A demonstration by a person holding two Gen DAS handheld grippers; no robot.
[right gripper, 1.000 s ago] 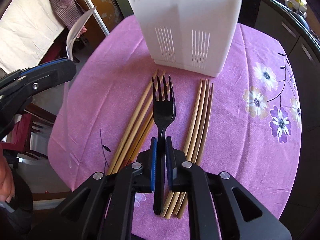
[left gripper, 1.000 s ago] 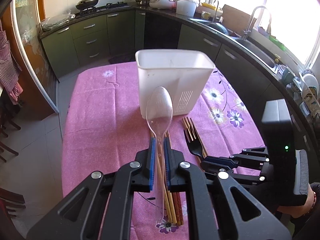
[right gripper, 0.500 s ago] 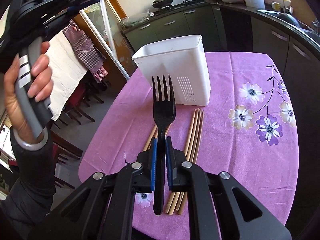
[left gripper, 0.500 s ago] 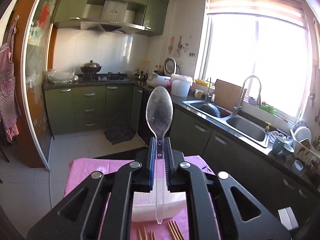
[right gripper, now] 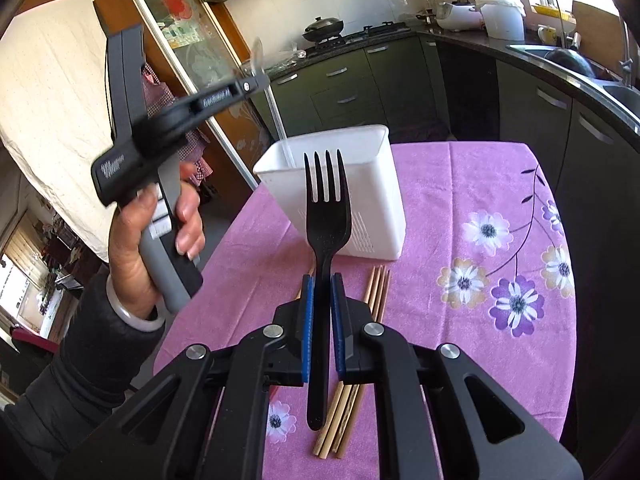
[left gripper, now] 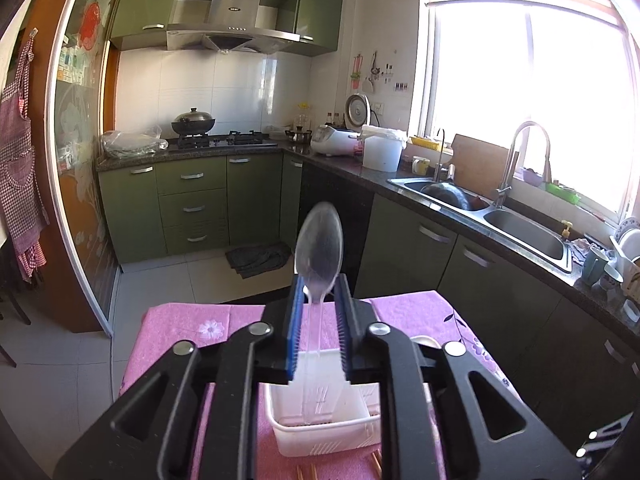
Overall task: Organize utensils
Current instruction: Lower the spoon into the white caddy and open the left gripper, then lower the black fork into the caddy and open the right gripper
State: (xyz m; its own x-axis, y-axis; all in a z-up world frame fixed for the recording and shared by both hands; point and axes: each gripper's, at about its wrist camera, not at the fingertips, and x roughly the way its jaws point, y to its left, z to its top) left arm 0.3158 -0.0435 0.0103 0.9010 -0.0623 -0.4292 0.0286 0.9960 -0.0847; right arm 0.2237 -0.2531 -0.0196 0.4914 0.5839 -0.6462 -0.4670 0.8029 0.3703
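Pink floral tablecloth (right gripper: 460, 184) carried the white utensil holder (right gripper: 372, 184), with chopsticks (right gripper: 378, 292) lying on the cloth beside it. Left gripper (left gripper: 319, 304) was above the holder, jaws opening; clear spoon (left gripper: 319, 246) stood between the pads, bowl up, handle tip down in the holder. Right gripper (right gripper: 321, 312) pinched the black fork (right gripper: 327, 216), tines forward.

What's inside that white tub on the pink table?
The clear spoon's handle reaches down into the white tub while the left gripper's jaws are opening around it. Nothing else shows inside, though the gripper hides part of the tub.
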